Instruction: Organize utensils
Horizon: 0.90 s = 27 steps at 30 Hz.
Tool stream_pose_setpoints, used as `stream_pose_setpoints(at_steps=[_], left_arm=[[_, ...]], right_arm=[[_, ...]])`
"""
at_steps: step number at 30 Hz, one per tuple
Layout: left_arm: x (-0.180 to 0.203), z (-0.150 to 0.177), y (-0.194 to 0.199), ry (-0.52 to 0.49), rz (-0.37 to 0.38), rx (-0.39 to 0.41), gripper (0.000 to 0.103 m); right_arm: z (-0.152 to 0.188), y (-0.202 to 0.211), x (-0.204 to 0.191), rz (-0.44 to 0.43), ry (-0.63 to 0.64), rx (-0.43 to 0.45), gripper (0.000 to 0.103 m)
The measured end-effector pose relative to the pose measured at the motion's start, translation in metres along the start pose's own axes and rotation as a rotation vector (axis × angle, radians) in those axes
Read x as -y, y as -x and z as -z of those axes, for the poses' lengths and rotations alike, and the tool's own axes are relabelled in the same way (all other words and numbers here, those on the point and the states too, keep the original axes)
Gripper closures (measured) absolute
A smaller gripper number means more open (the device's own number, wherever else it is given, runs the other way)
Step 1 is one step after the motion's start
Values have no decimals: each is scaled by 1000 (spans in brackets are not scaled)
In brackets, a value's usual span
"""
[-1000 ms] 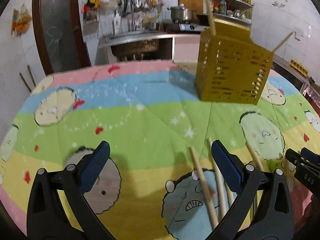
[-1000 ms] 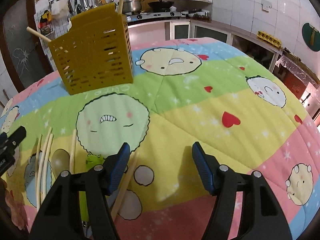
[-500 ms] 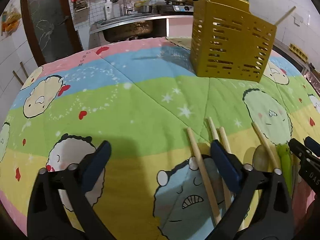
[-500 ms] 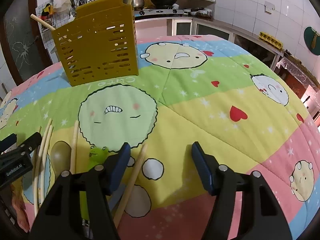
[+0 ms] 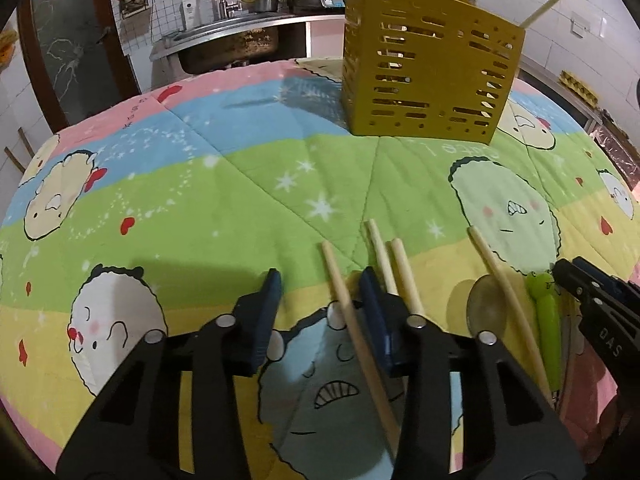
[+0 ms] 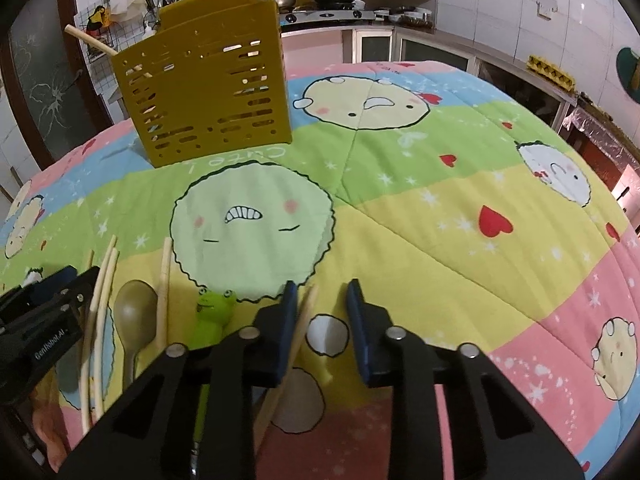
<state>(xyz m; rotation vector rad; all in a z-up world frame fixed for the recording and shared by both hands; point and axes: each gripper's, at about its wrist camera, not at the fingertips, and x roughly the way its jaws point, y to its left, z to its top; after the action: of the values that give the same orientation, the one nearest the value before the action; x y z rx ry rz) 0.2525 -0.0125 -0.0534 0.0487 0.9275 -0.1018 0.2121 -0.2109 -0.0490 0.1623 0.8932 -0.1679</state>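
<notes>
Utensils lie scattered along the near edge of a worktop covered by a cartoon-print quilt (image 6: 420, 208), the largest thing in view. On the quilt's far side stands a yellow slotted caddy (image 5: 428, 68), upright, with two chopsticks already poking out of its top. Nearer, the left hand-held gripper (image 5: 320, 288) sits low over the quilt with its blue pads partly spread; one chopstick (image 5: 352, 320) runs between them, close against the right pad, but whether the pad touches it I cannot tell. Just to the right of that pad lie a pair of chopsticks (image 5: 400, 272), then a brown spoon (image 5: 486, 308) crossed by another chopstick, then a green frog-topped utensil (image 5: 544, 312). The right hand-held gripper (image 6: 320, 300) is also partly spread, a single chopstick (image 6: 304, 320) lying between its pads near the left one, not pinched.
</notes>
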Motion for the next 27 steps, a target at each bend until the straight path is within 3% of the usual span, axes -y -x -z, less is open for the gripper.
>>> stream_pose_setpoints(at_steps=[5, 9, 13, 21, 27], left_arm=[[1, -4, -2, 8, 15, -23, 73], [3, -7, -4, -4, 7, -17, 78], [6, -10, -4, -4, 18, -21, 92], [3, -13, 1, 22, 29, 1, 94], [1, -20, 21, 25, 20, 68, 95]], right_arm=[[-5, -5, -4, -10, -6, -7, 94], [-9, -7, -4, -22, -17, -8, 95], [-13, -8, -1, -47, -32, -2, 96], [-24, 5, 3, -71, -33, 59, 96], [-40, 27, 5, -74, -21, 138, 97]])
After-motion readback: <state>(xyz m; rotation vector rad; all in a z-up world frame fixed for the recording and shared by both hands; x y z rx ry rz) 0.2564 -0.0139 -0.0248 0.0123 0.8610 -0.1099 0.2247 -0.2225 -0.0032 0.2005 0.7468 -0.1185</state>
